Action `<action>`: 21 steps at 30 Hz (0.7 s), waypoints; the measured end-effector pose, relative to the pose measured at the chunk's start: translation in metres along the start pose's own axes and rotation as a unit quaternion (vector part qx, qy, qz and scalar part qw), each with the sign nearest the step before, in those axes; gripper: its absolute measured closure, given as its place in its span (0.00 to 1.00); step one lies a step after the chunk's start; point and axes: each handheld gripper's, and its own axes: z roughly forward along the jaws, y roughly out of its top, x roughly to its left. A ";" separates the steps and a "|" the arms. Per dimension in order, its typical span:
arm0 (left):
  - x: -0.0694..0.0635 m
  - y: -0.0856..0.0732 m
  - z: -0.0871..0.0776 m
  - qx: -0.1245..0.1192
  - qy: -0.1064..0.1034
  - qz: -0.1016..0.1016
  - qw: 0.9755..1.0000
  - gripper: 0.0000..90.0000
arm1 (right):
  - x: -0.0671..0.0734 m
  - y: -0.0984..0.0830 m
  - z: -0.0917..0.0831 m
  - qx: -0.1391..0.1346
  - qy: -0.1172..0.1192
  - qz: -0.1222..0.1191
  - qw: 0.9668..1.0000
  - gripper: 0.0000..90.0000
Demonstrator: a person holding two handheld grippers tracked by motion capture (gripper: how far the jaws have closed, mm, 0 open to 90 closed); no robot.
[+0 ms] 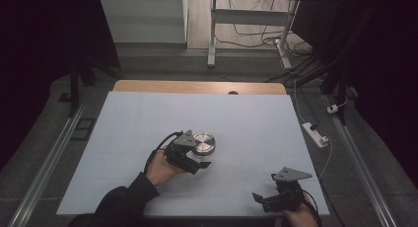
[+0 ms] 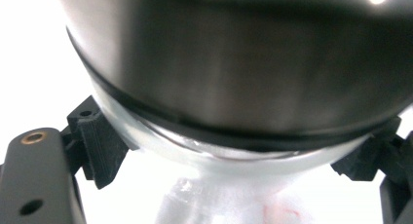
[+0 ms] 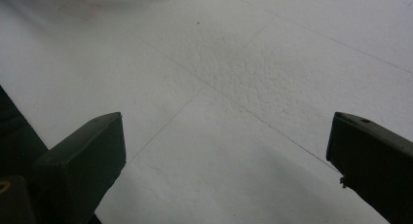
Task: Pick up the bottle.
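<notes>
A round container [image 1: 204,143] with a shiny metal top sits near the middle of the white table sheet [image 1: 148,118]. My left gripper [image 1: 198,154] is shut on it from the near side. In the left gripper view the two black pads [image 2: 100,146] press on either side of the container [image 2: 243,87], at the clear band below its dark metal part. My right gripper [image 1: 268,200] rests near the front right edge of the sheet. It is open, and between its black fingers [image 3: 83,160] lies bare white sheet [image 3: 229,102].
A wooden table edge [image 1: 197,87] shows beyond the sheet. A white power strip [image 1: 315,134] with cables lies on the floor to the right. Metal rails [image 1: 49,158] run along both sides. Desk legs [image 1: 212,34] stand farther back.
</notes>
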 end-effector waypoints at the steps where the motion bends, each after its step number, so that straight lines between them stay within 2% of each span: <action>1: -0.001 0.000 -0.002 -0.003 0.001 -0.003 1.000 0.17 | 0.000 0.000 0.000 0.001 0.000 0.000 1.000 0.01; 6: -0.004 0.002 -0.015 0.001 -0.008 0.005 1.000 0.17 | 0.001 0.000 0.001 0.003 -0.002 -0.005 1.000 0.01; 13: -0.011 0.001 -0.026 -0.004 -0.013 -0.002 1.000 0.18 | 0.001 0.000 0.001 0.004 -0.002 -0.007 1.000 0.01; 17: -0.014 0.000 -0.031 -0.011 -0.026 -0.009 1.000 0.18 | 0.002 0.000 0.001 0.004 -0.002 -0.007 1.000 0.01; 21: -0.017 -0.001 -0.033 -0.009 -0.026 -0.007 1.000 0.17 | 0.002 0.000 0.001 0.004 -0.003 -0.007 1.000 0.01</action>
